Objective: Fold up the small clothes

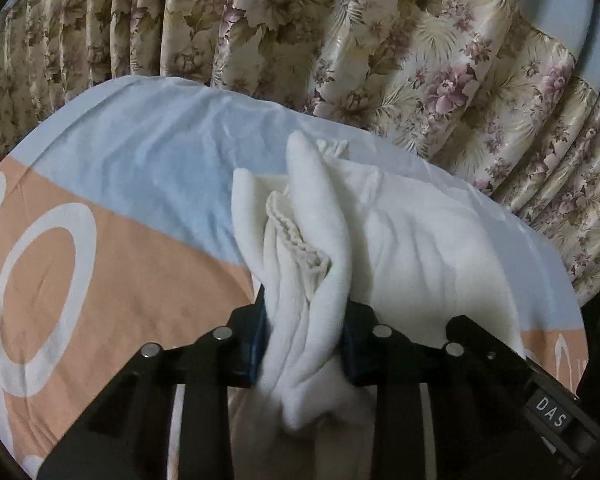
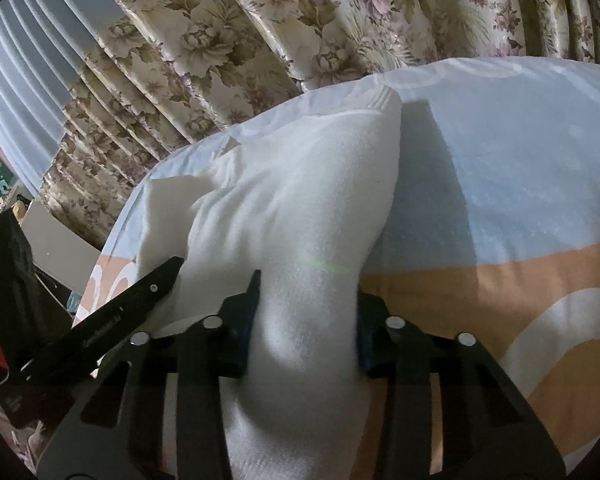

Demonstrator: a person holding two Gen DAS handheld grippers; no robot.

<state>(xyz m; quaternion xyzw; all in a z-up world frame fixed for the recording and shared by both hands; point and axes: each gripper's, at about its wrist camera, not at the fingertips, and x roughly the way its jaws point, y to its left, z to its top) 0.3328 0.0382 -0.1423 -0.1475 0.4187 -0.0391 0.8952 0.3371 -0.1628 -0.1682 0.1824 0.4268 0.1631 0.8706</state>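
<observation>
A white knit garment lies bunched on a bed sheet of pale blue and peach. My left gripper is shut on a gathered fold of it, with a ribbed edge sticking up between the layers. In the right wrist view the same white garment rises from my right gripper, which is shut on a thick fold. The left gripper's black finger shows at the left, touching the cloth.
Floral curtains hang close behind the bed and also show in the right wrist view. The sheet stretches to the right. Dark clutter sits beyond the bed's left edge.
</observation>
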